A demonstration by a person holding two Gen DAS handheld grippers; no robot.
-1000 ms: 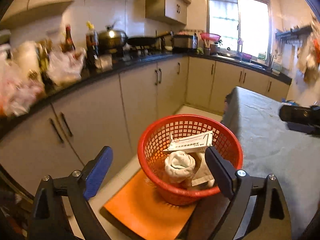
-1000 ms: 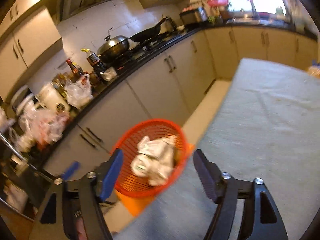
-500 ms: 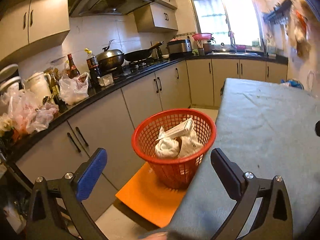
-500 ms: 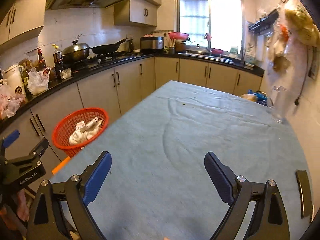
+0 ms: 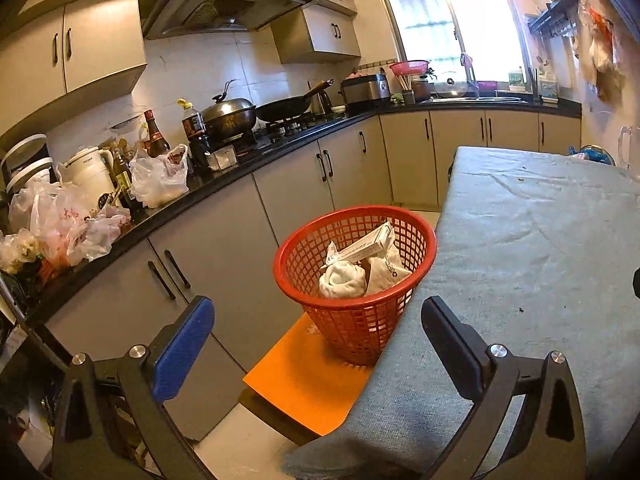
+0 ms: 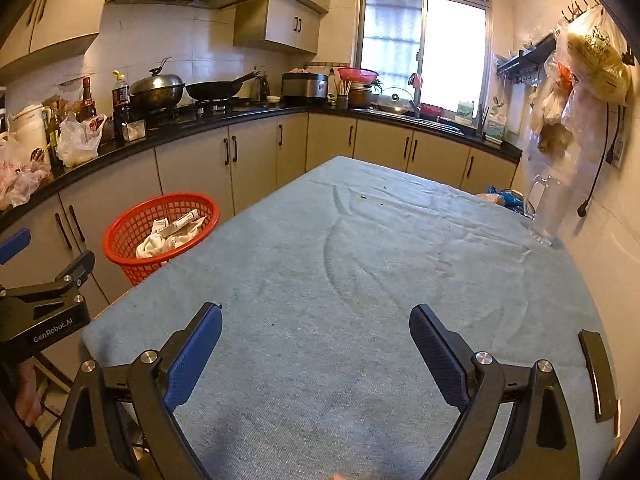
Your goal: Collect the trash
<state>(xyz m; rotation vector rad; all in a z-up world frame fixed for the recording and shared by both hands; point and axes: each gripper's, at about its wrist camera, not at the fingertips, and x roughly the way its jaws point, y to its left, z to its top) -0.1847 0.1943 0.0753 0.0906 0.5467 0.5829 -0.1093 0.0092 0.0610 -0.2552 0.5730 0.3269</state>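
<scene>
With crumpled paper and a small carton (image 5: 366, 245) already in the red mesh basket (image 5: 416, 236) beside the cloth-covered table (image 6: 360, 264), both the left gripper (image 5: 316, 334) and right gripper (image 6: 316, 346) hang apart and empty, so collection looks finished, with only scanning for stray scraps remaining.

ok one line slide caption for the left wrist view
Open left hand-held gripper faces red basket of trash beside the cloth-covered table.

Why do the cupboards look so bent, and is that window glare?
Left wrist view: the fisheye lens bows the counter and cupboards; the window is blown out white. Right wrist view: same curving, glare at the window, yet the table cloth and red basket stay sharp.
</scene>
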